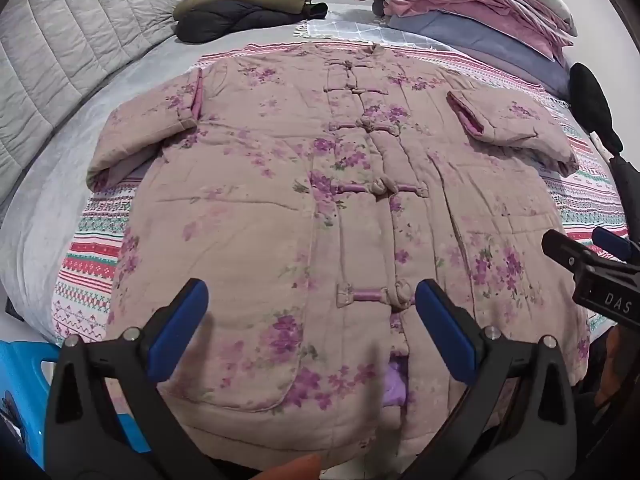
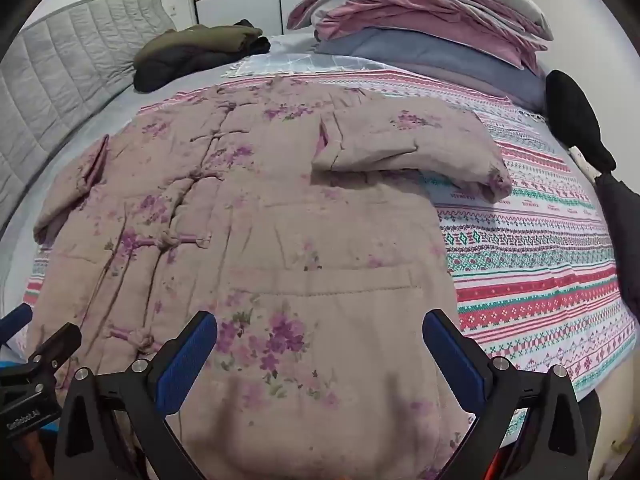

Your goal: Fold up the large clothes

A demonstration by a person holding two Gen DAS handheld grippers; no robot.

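A patterned striped blanket covers the bed, and on it a padded floral jacket lies flat, front up, knot buttons fastened, both sleeves folded in across the chest. Folded bedding is stacked beyond. The left gripper and right gripper both hover over the hem, fingers spread wide, gripping nothing
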